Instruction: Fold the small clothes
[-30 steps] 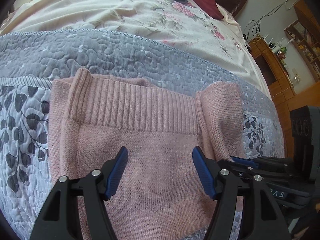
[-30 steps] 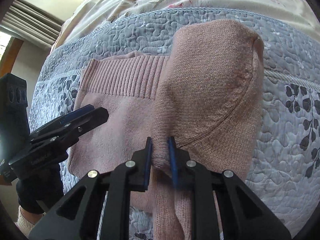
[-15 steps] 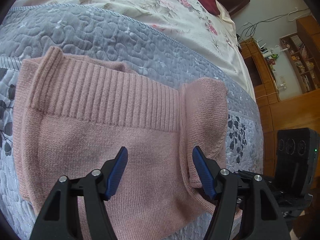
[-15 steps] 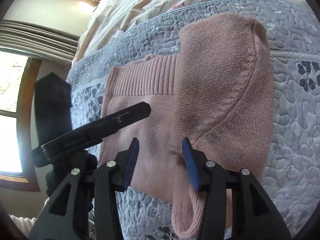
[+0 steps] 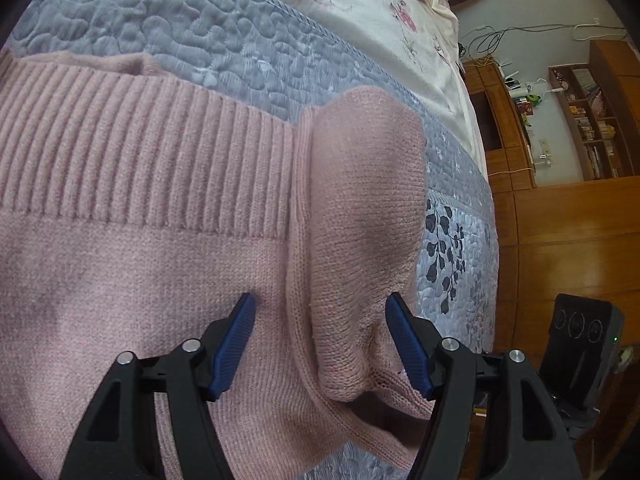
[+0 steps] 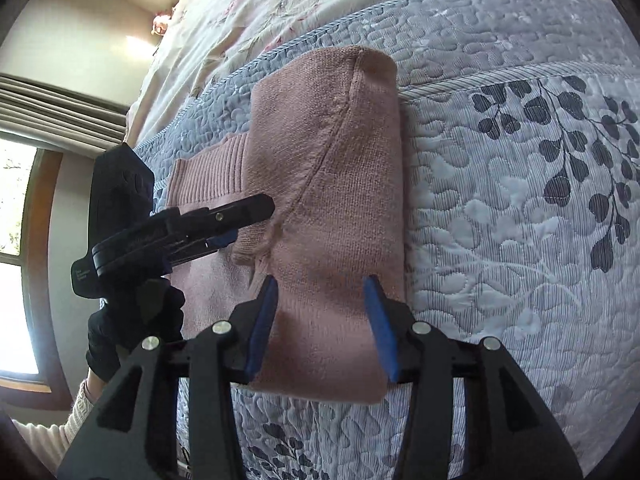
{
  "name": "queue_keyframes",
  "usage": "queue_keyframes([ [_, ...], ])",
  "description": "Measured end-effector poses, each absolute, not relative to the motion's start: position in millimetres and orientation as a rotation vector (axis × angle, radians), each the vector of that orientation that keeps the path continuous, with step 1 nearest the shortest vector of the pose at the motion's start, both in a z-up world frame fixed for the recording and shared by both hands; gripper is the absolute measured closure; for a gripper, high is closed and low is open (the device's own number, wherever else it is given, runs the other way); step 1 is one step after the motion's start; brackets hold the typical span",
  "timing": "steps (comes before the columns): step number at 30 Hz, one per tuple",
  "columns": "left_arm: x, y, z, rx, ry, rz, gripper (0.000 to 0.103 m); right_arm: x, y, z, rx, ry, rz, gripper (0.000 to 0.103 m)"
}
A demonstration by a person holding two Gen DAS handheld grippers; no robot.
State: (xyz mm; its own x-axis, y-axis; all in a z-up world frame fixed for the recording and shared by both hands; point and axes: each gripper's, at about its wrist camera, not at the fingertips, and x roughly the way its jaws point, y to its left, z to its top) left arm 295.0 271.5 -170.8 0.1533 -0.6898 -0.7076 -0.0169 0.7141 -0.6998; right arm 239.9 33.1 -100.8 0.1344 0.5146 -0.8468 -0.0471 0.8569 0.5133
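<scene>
1. Pink knitted sweater (image 5: 168, 240) lies flat on the bed's grey quilt (image 6: 520, 208), its ribbed band toward the floral sheet (image 5: 360, 4).
2. One side of the sweater is folded over its body.
3. Left hand-held gripper (image 5: 322, 344) hovers over the sweater's folded edge, jaws spread wide, holding nothing.
4. Right hand-held gripper (image 6: 326, 322) sits over the sweater's folded part, jaws likewise apart and empty.
5. A black-gloved hand (image 6: 132, 320) holds the left one.
</scene>
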Motion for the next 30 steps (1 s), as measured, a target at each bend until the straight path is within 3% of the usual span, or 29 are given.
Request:
queue_keyframes([
  [5,305,258,-175,-0.690,1.347,-0.575,0.041,239,25,-107,0.456,1.382,0.394,0.057],
  [9,303,255,-171,-0.698,1.315,-0.574,0.081,238,16,-107,0.480,1.374,0.366,0.057],
  [22,276,325,-111,-0.747,1.112,-0.516,0.085,237,27,-106,0.443,1.368,0.374,0.057],
  [30,265,396,-85,-0.694,1.082,-0.420,0.085,241,58,-104,0.401,1.378,0.437,0.057],
])
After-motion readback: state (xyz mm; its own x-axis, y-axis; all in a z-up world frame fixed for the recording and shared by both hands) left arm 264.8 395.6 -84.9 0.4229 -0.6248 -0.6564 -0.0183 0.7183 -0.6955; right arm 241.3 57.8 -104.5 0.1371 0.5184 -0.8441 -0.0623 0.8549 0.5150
